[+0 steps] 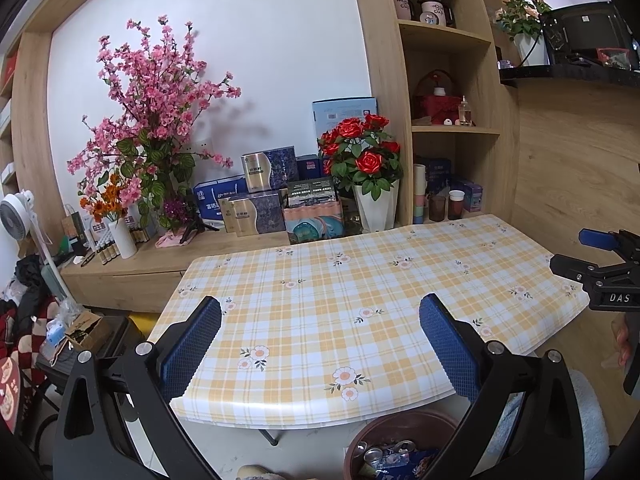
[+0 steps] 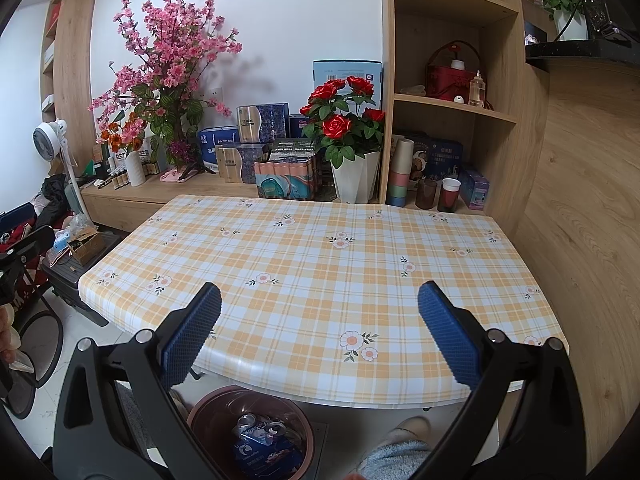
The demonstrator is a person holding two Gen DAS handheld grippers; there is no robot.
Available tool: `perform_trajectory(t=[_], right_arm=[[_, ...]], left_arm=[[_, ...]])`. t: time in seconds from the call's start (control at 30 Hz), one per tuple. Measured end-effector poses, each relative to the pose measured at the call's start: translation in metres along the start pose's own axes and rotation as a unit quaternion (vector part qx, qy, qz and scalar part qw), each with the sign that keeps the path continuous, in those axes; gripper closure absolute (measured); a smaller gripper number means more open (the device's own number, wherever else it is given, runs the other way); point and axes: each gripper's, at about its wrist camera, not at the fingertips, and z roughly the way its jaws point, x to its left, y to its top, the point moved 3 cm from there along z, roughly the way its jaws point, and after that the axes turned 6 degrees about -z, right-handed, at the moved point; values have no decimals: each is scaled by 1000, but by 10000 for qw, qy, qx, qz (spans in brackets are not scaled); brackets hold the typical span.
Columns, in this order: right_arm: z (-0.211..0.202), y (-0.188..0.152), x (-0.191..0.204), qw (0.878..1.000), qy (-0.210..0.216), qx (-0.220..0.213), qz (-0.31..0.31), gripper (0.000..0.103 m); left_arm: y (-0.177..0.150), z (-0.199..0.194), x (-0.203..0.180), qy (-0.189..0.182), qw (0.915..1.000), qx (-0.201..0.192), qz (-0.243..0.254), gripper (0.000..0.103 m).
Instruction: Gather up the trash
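Observation:
A brown round trash bin [image 1: 400,432] stands on the floor under the table's near edge. It holds crushed cans [image 1: 376,455] and blue wrappers, and it also shows in the right wrist view [image 2: 208,412] with cans [image 2: 250,421] and a blue packet [image 2: 264,450] inside. My left gripper [image 1: 320,320] is open and empty above the checked tablecloth [image 1: 360,280]. My right gripper [image 2: 320,308] is open and empty above the same cloth [image 2: 320,256]. The right gripper also appears at the right edge of the left wrist view [image 1: 592,252].
Behind the table a low wooden shelf carries gift boxes [image 2: 256,148], a red rose pot [image 2: 352,148] and a pink blossom arrangement [image 2: 168,64]. Cups [image 2: 448,196] stand in a cabinet at the right. A fan [image 2: 52,136] and clutter fill the left floor.

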Motion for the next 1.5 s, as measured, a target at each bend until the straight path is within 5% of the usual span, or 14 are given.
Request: perform_trajectory(t=[1.5], right_arm=[[-4,6,0,10000,-54,-75,-36,6]], left_arm=[[13,-8,2,143,9999,-72,65,6]])
